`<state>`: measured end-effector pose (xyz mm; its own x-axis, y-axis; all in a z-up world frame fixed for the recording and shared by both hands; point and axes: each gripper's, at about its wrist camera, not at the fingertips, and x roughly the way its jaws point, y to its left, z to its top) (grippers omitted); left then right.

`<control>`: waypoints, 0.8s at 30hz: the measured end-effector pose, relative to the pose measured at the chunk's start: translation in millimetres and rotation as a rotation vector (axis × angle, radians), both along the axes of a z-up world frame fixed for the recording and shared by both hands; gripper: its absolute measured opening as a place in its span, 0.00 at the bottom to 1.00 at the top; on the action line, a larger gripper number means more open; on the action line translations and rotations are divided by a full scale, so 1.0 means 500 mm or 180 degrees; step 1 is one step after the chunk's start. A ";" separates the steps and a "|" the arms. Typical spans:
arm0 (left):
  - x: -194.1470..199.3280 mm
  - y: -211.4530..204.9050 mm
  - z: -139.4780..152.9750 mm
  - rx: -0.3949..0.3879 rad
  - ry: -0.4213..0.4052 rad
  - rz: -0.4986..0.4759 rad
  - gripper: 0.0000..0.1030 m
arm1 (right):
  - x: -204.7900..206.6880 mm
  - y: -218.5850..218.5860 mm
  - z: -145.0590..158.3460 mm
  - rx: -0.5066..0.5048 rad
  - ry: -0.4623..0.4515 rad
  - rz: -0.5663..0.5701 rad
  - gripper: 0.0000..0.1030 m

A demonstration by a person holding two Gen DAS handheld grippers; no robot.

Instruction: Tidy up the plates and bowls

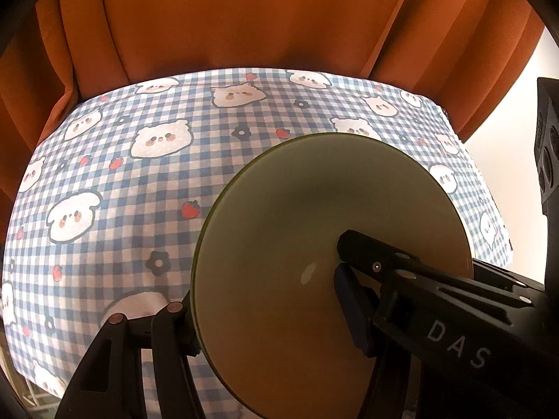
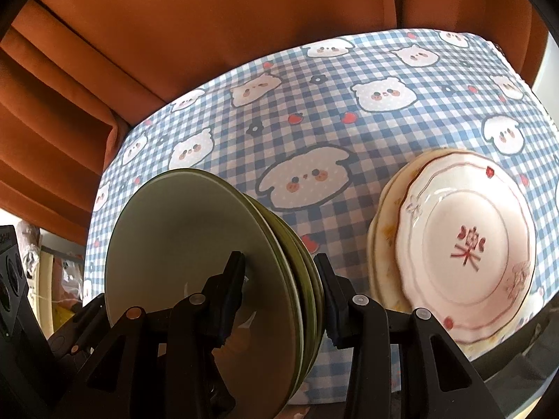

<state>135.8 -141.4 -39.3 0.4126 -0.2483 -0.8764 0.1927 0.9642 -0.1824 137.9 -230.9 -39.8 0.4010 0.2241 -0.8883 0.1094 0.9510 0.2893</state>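
Both grippers clamp the same stack of green plates [image 2: 223, 272], held on edge above the checked tablecloth [image 1: 139, 181]. The right gripper [image 2: 283, 293] is partly closed, one jaw on the top face and the other against the underside, with several rims visible between them. The left gripper [image 1: 265, 293] is about half open across the opposite rim: one finger [image 1: 370, 255] lies on the pale face of the top plate, the other sits behind the rim. Its pads appear to bear on the stack, though the rear contact is mostly hidden. The stack appears clear of the cloth; its lower edge is out of frame, so this is a judgement. The stack of white patterned plates [image 2: 468, 244] sits to the right on the table, near but apart from the green stack. The step looks like a two-handed carry. To do it well: keep both hands level with each other so the plates do not shear or fan out; keep clamp pressure even; avoid twisting one wrist alone. Risk: inner plates slide out, since only the outer faces are pinched. Give the white stack clearance when moving sideways, and set down the lower rim first, gently.
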 end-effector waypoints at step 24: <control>-0.009 -0.236 0.015 -0.0041 -0.0086 0.0079 0.60 | -0.013 -0.244 0.035 -0.0032 -0.0058 0.0090 0.42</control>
